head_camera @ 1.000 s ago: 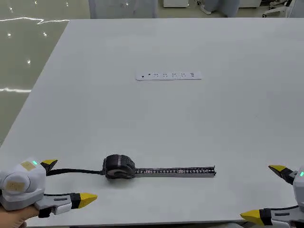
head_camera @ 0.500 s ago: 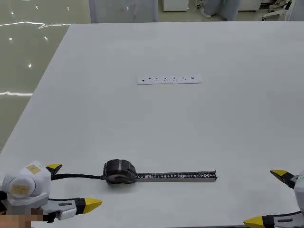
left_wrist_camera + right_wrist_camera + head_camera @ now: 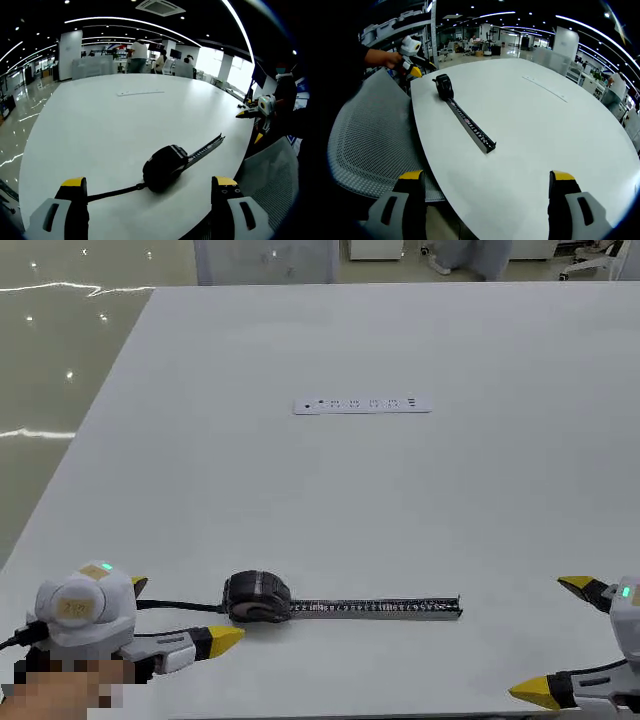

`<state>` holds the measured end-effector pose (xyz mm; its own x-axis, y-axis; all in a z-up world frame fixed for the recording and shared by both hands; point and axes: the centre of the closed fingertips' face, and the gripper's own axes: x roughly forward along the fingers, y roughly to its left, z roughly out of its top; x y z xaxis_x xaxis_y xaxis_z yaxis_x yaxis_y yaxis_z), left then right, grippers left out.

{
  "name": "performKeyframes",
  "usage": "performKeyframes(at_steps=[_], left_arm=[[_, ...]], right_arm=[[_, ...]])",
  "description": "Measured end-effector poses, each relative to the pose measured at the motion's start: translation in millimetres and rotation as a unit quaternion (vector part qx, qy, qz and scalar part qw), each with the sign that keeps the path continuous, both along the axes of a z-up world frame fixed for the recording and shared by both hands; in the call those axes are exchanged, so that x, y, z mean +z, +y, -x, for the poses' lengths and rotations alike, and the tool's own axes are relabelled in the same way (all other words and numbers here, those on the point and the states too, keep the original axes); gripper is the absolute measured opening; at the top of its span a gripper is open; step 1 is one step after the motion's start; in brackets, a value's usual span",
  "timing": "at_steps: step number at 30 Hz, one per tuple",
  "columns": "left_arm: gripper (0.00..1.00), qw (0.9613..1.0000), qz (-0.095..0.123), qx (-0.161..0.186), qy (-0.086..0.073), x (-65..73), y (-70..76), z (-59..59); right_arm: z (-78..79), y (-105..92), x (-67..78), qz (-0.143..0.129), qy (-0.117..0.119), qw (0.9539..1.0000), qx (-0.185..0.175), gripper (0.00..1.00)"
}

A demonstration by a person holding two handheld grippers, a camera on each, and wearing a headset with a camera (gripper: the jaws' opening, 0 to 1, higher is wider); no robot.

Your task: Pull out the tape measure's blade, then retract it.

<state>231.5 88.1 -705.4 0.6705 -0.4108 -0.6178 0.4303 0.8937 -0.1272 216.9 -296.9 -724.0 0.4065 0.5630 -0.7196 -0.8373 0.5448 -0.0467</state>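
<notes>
At the table's (image 3: 400, 490) near edge, blade (image 3: 380, 607) lies drawn out. My left gripper (image 3: 182, 611), jaws spread, frames the tape measure case (image 3: 257, 596), likely for retracting. Right gripper (image 3: 550, 638) also released, empty.

Bright, even ceiling light, glare streaks on the glossy floor (image 3: 60, 340), fisheye distortion in the 2 gripper views.
</notes>
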Motion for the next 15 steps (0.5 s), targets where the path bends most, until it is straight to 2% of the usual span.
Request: performKeyframes(at_steps=[5,8,10,12,15], left_arm=[[1.0,0.9999,-0.011,-0.002,0.0,-3.4,-15.7,-4.9],[1.0,0.9996,-0.028,0.003,-0.003,-6.8,-21.9,-8.3],[1.0,0.9996,-0.029,0.006,-0.001,-8.6,-26.8,-10.7],[1.0,0.9996,-0.025,0.009,-0.008,-7.4,-30.9,-13.6],[1.0,0.9992,-0.031,0.015,-0.021,-4.6,-35.9,-18.4]], right_arm=[[-6.1,8.8,-0.6,0.015,0.001,0.9996,0.023,0.99],[-11.4,11.1,-2.1,0.023,0.001,0.9991,0.035,0.98],[-14.5,14.1,-0.6,0.023,0.0,0.9988,0.043,0.98],[-17.3,15.8,-0.7,0.026,0.0,0.9984,0.049,0.97],[-21.2,18.4,-1.0,0.031,0.001,0.9977,0.06,0.96]])
